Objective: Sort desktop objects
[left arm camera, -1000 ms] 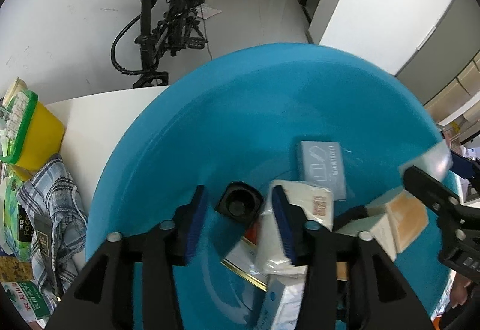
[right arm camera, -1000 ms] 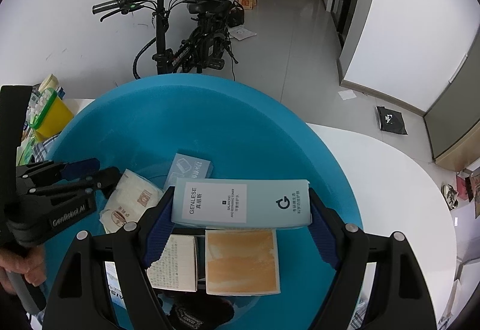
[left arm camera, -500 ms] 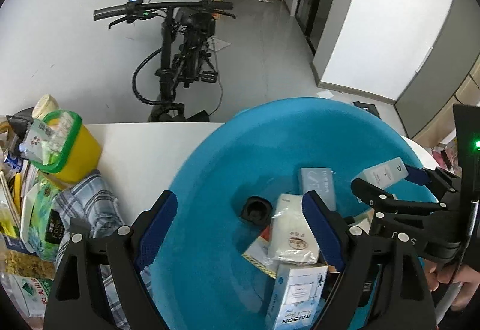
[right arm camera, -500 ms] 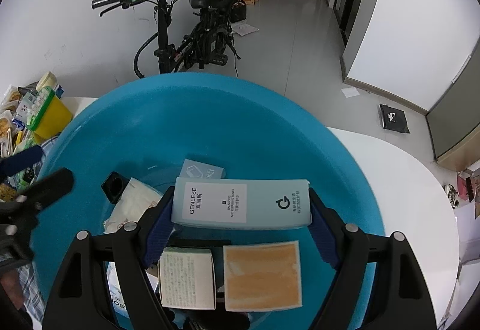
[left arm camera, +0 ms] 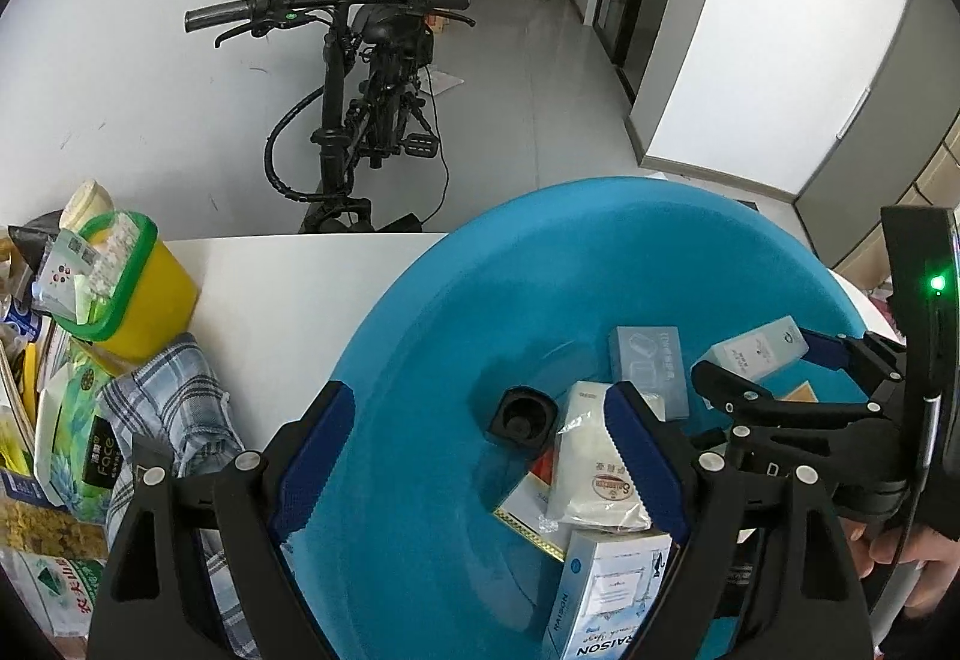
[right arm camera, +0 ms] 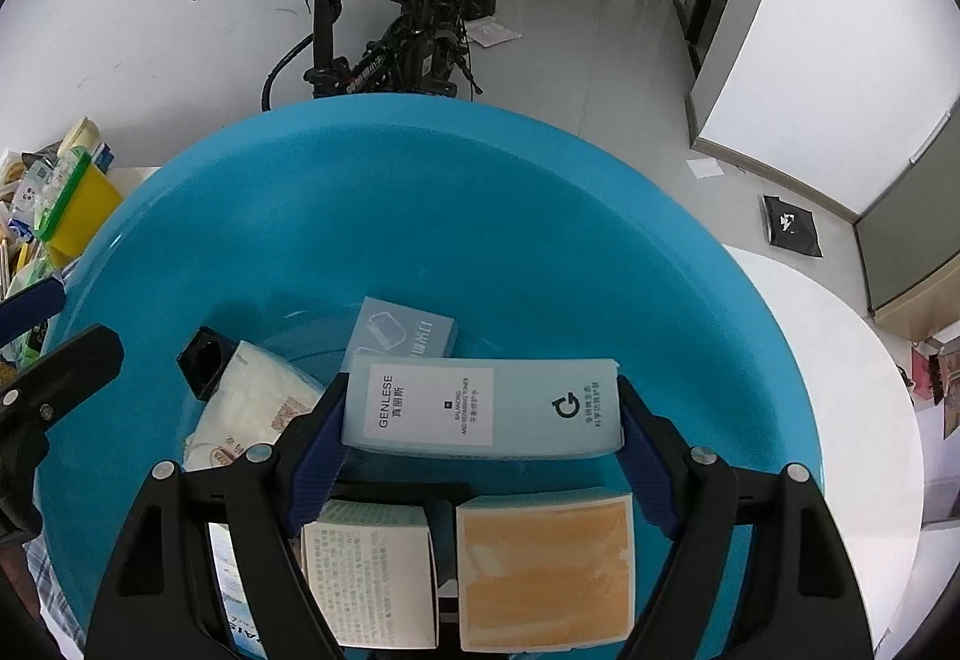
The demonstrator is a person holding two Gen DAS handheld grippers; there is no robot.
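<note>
A long pale-blue GENLESE toner box with a white label is clamped endwise in the right tongs over the blue basin. The left tongs gape wide, empty.

Even, bright daylight in both views; source not visible. White wall and grey floor bright, mild sheen on floor tiles toward door. Shadows soft: faint dark patch inside blue basin beside its contents. No harsh glare. Strong fisheye bending; black vignette at corners. Centre sharp, printed label text on pale box readable; slight softness toward rim. No motion blur.
</note>
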